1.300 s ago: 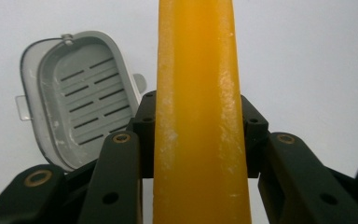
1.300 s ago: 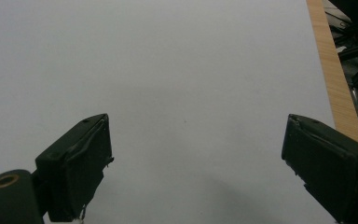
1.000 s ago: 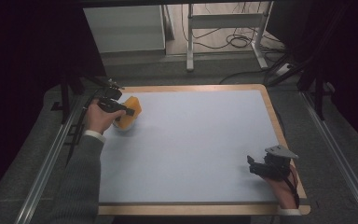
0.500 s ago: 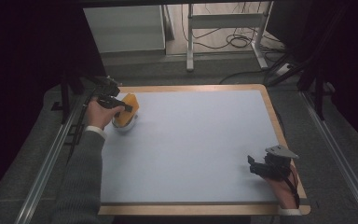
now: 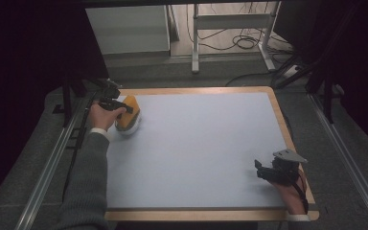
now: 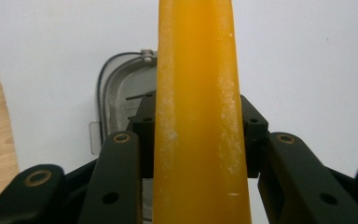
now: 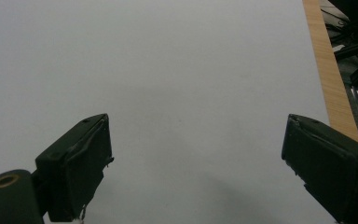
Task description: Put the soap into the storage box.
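Left gripper is at the far left corner of the surface, jaws clenched on a yellow-orange lid. In the left gripper view the lid runs edge-on straight up between the two jaws, gripped on both faces, with pale scuff marks along its sides.

Directly beneath the lid sits a grey container with a rounded rim and a wire clasp at its far end. In the high view the container shows as a pale rim below and on the near side of the lid. The lid stands tilted up on edge; whether its lower edge touches the container rim cannot be told.

Right gripper rests at the near right corner of the surface, well apart from the container. Jaws released, spread wide in the right gripper view, nothing between them, bare surface ahead.

Judgement on progress: the grasp on the lid is done. The lid is neither seated flat on the container nor set down beside it, so that placement is left. The right gripper has no part in the work as yet.
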`<state>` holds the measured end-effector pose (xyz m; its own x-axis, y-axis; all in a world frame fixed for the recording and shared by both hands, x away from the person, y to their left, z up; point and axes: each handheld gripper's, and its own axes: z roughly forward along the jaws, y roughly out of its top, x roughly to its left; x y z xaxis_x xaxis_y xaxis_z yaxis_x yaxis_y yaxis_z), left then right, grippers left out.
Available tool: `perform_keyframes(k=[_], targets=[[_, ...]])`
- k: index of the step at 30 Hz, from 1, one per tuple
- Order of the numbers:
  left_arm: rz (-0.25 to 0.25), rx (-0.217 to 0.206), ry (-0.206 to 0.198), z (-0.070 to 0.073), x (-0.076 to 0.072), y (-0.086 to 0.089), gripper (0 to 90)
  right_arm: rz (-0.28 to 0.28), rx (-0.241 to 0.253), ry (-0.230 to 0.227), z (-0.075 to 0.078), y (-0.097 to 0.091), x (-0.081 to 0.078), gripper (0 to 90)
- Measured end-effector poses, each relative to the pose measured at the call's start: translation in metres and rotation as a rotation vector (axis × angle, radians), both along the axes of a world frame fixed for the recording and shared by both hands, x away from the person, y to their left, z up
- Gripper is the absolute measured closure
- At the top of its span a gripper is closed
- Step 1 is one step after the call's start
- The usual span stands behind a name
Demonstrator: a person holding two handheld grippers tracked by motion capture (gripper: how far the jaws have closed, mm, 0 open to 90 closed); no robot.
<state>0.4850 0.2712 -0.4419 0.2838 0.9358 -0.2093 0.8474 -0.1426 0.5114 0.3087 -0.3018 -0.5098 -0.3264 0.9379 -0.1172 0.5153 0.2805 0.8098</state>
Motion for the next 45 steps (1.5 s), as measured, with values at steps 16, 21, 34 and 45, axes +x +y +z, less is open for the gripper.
perform_keyframes(k=[16, 21, 34, 45], targets=[[0.027, -0.008, 0.005, -0.017, 0.005, 0.004, 60.8, -0.011, -0.012, 0.004, -0.001, -0.001, 0.0, 8.4], [0.034, -0.008, 0.01, -0.022, 0.005, 0.004, 60.8, -0.013, -0.013, 0.008, -0.002, -0.001, 0.001, 8.4], [0.033, 0.021, -0.075, -0.005, -0.006, 0.002, 37.2, 0.001, -0.01, 0.003, -0.001, 0.0, 0.0, 8.4], [-0.038, 0.004, -0.134, 0.024, -0.041, 0.004, 27.9, 0.005, -0.015, -0.002, 0.0, 0.002, 0.0, 8.4]])
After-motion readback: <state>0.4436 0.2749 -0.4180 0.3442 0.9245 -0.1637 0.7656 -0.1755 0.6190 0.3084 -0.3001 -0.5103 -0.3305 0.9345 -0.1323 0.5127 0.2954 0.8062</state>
